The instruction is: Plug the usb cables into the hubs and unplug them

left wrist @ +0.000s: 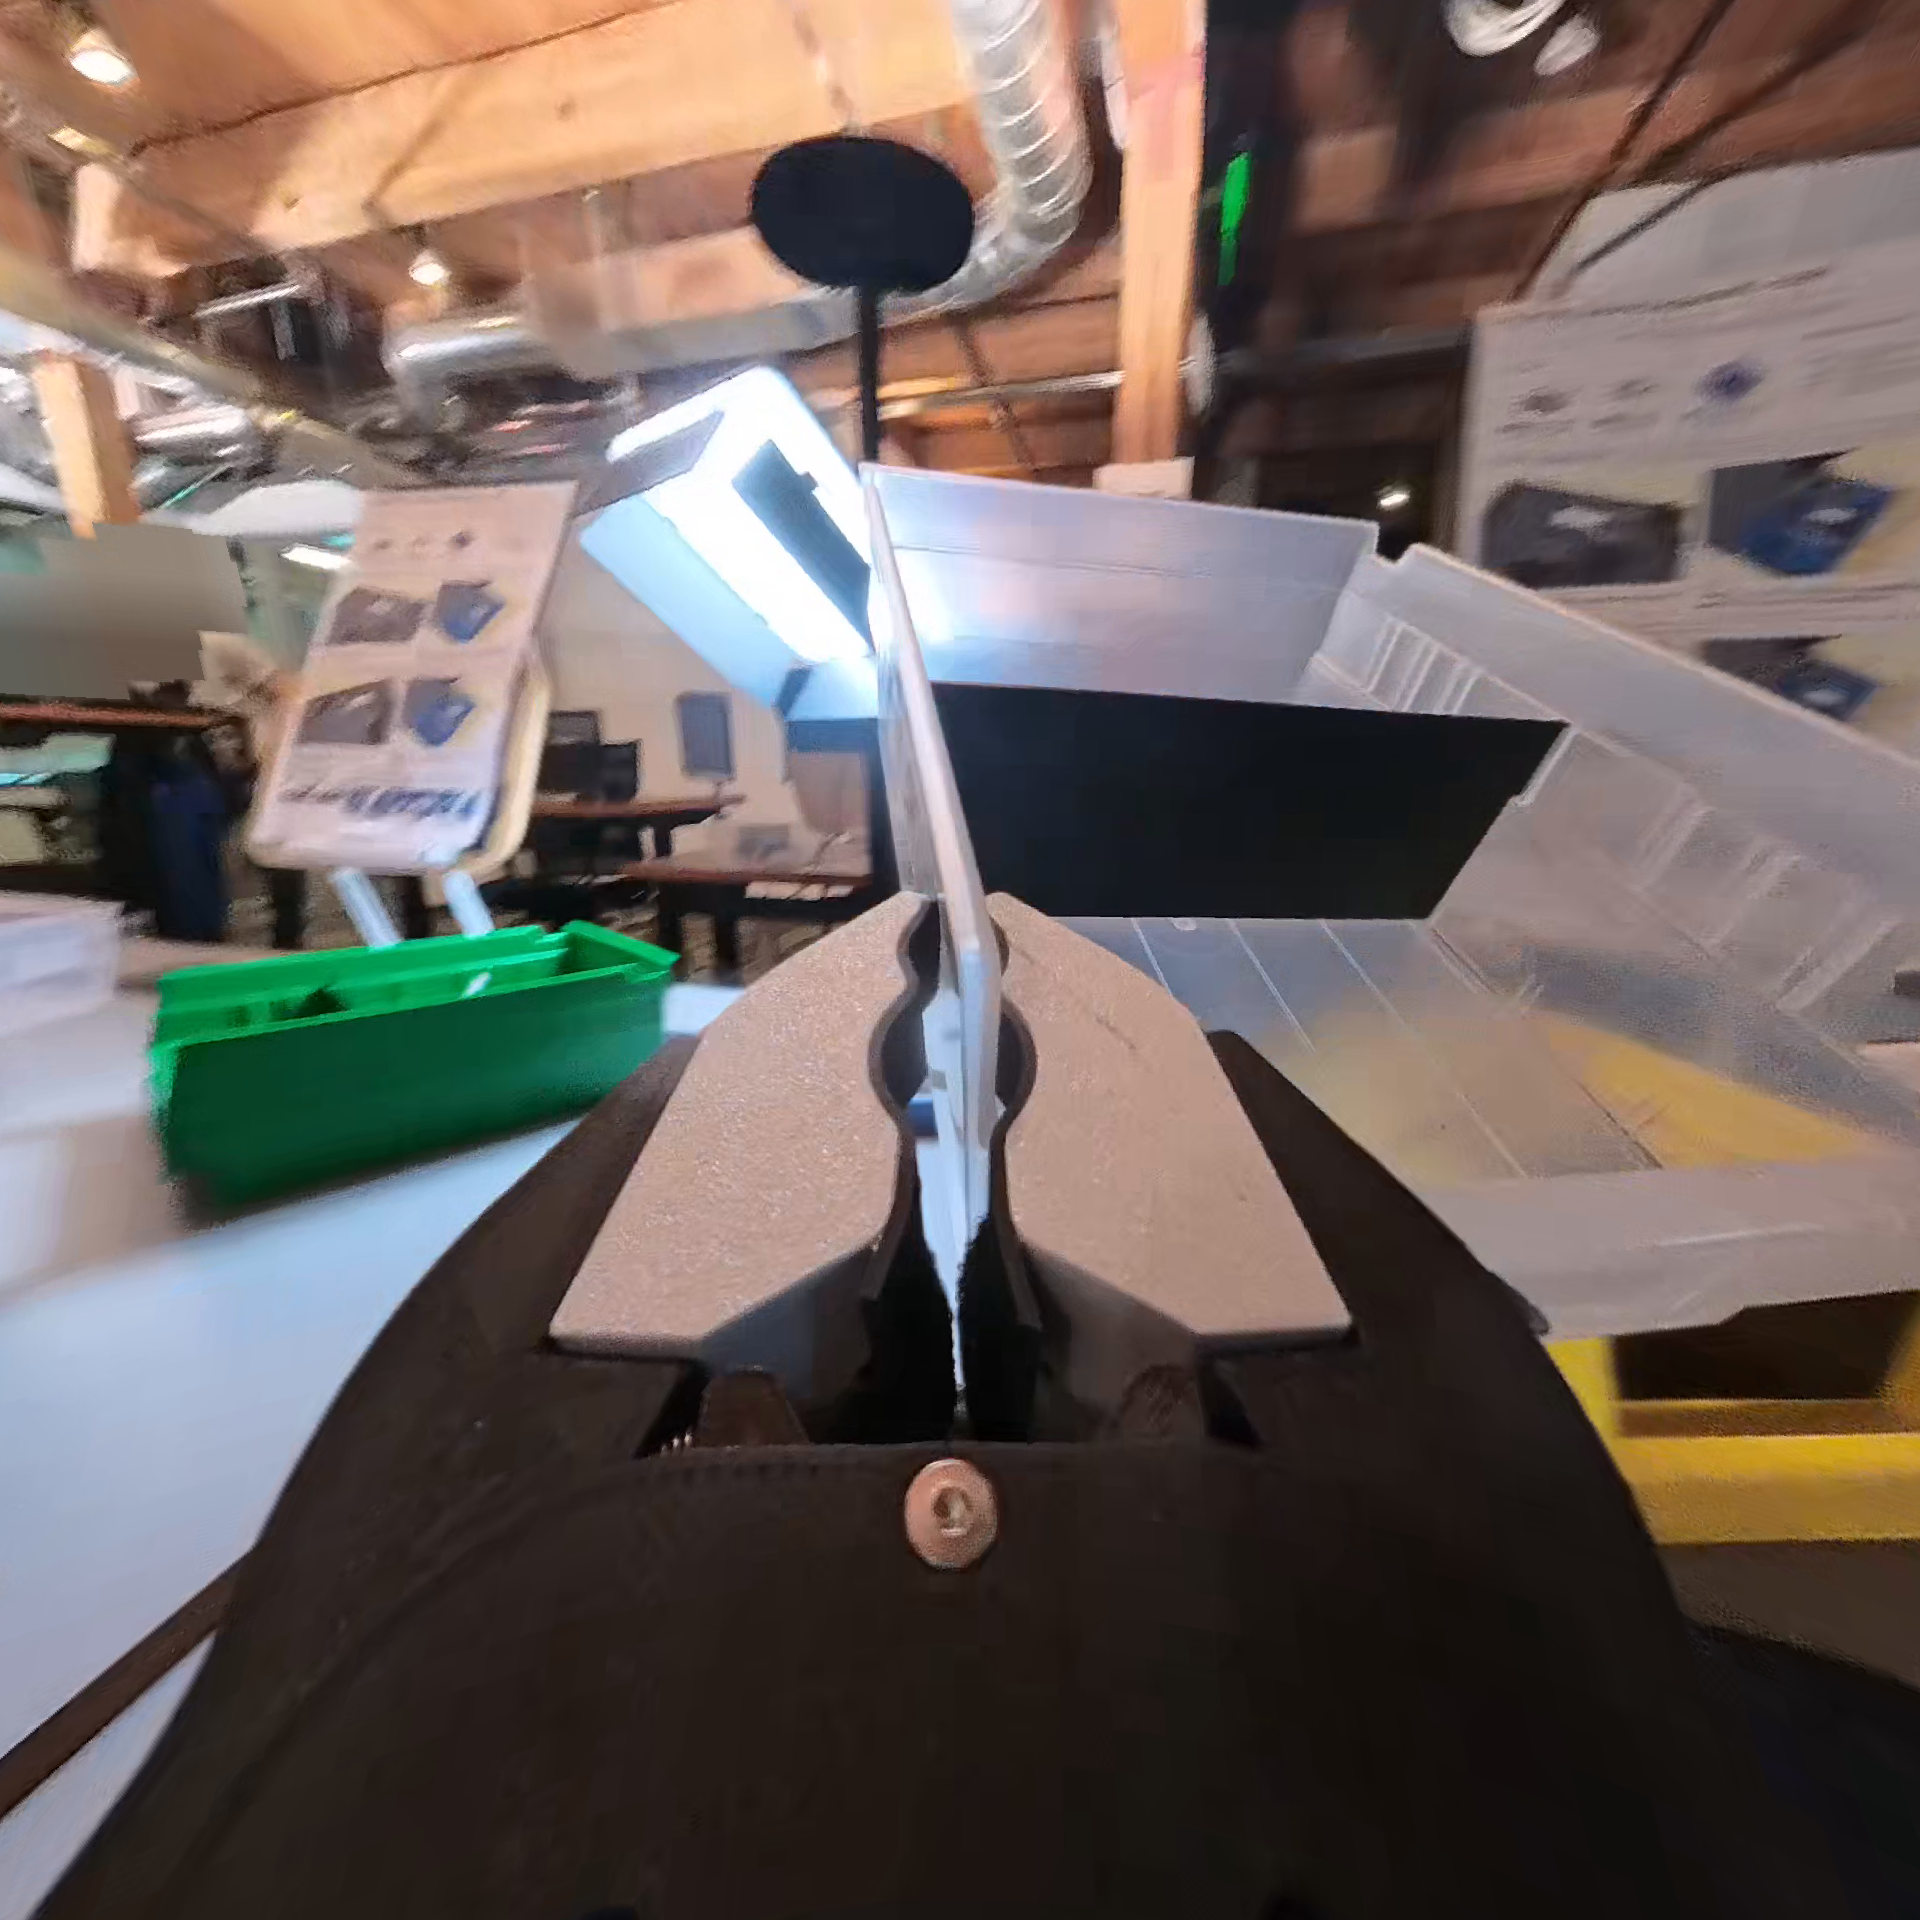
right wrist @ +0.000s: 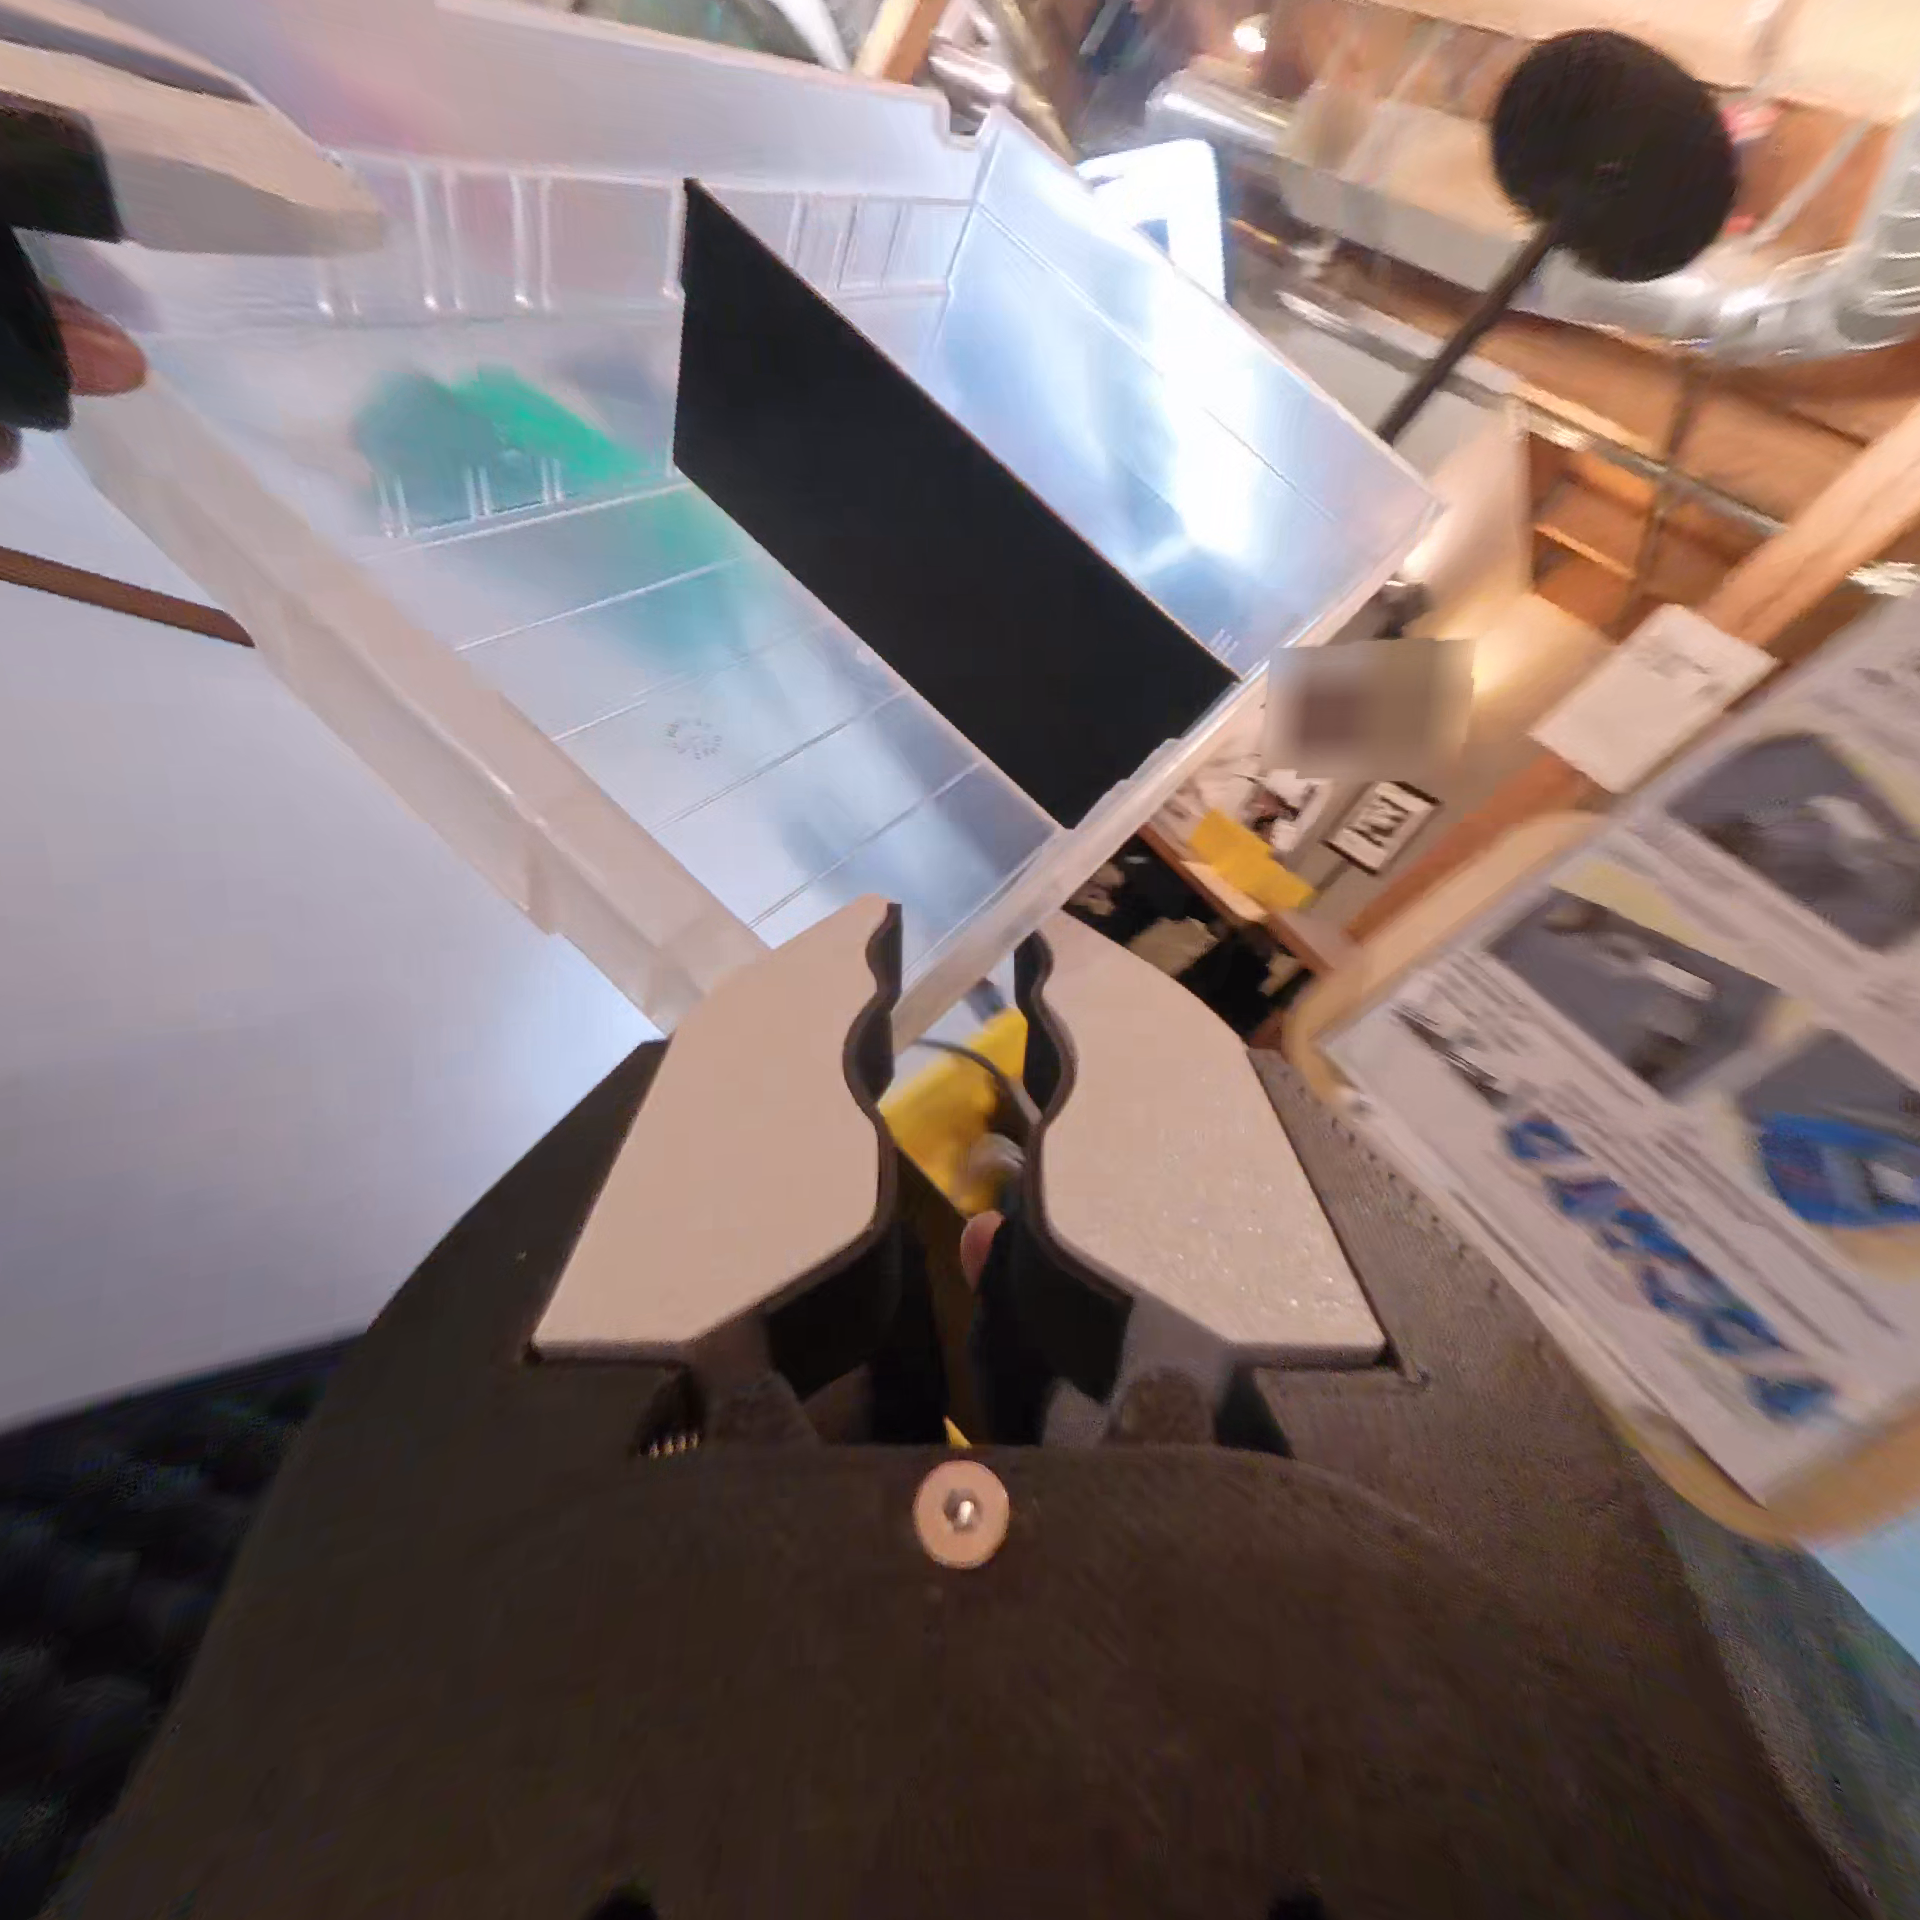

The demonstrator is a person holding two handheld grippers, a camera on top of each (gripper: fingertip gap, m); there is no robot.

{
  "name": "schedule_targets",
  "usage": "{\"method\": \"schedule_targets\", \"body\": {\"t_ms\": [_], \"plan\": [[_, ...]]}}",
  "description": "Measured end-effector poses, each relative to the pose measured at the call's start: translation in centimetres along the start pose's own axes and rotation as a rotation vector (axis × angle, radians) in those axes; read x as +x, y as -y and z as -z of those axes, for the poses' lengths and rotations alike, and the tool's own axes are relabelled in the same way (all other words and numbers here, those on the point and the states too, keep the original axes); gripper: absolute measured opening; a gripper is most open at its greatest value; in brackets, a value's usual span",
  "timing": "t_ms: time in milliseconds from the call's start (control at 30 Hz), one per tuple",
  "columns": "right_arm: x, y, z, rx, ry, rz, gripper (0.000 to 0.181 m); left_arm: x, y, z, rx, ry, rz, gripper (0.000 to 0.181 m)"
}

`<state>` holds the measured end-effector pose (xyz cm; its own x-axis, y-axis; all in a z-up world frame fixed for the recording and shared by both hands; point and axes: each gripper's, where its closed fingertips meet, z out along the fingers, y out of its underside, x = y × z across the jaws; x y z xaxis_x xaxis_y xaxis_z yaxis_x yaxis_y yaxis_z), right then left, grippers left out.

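A clear plastic bin [left wrist: 1299, 997] with a black divider [left wrist: 1195, 800] is lifted off the table and tilted. My left gripper [left wrist: 956, 909] is shut on one thin side wall of it. In the right wrist view the same bin [right wrist: 623, 644] and its divider [right wrist: 935, 540] slope up to the left. My right gripper [right wrist: 961, 935] is shut on the bin's near corner wall. A finger [right wrist: 229, 197] of the left gripper shows at the bin's far end. The bin looks empty. Through the right jaws I see a thin cable with a grey plug [right wrist: 997, 1153] in a yellow bin [right wrist: 935, 1101]. No hub is in view.
A green bin [left wrist: 405, 1049] stands on the white table [left wrist: 208, 1403] to the left. The yellow bin [left wrist: 1766, 1455] sits below the clear bin at the right. Poster boards [left wrist: 416, 675] [right wrist: 1662, 1039] stand behind and to the right. A lit lamp panel [left wrist: 727, 540] is behind. Spacing between my two grippers at the tips: around 20 cm.
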<state>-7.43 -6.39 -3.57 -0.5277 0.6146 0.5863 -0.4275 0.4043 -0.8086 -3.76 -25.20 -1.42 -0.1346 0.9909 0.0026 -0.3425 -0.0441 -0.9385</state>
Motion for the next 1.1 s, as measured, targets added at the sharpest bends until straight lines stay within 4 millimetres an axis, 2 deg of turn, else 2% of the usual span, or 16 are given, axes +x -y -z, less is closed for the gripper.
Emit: {"method": "schedule_targets", "body": {"t_ms": [100,233,333,433,567,667,800,1000,1100], "plan": [[5.0,-1.7,5.9,-0.051,-0.129,0.017,0.019,7.5,1.2,-0.5,0.012,-0.154,-0.037,0.008],[10.9,-6.5,13.5,-0.213,-0.302,-0.016,0.018,18.8,0.5,-1.7,-0.061,-0.388,-0.043,0.01],[14.3,-10.7,18.2,-0.356,-0.397,-0.026,0.018,26.3,-0.5,-2.4,-0.102,-0.515,-0.063,0.01],[17.4,-14.7,22.7,-0.474,-0.492,-0.049,0.017,33.3,-2.1,-2.3,-0.146,-0.635,-0.084,0.013],[20.0,-19.6,27.4,-0.549,-0.583,-0.131,0.014,40.9,-5.0,-1.5,-0.208,-0.766,-0.105,0.016],[20.4,-23.4,29.4,-0.582,-0.617,-0.203,0.014,44.9,-7.7,-1.5,-0.267,-0.845,-0.103,0.016],[19.8,-27.5,30.3,-0.654,-0.61,-0.263,0.014,47.7,-11.4,-1.5,-0.359,-0.889,-0.152,0.016],[19.2,-29.7,30.7,-0.728,-0.589,-0.274,0.014,48.8,-15.8,-0.8,-0.477,-0.944,-0.129,0.018],[19.8,-30.0,31.5,-0.739,-0.619,-0.248,0.013,49.3,-17.2,0.6,-0.499,-1.063,-0.257,0.027]]}}
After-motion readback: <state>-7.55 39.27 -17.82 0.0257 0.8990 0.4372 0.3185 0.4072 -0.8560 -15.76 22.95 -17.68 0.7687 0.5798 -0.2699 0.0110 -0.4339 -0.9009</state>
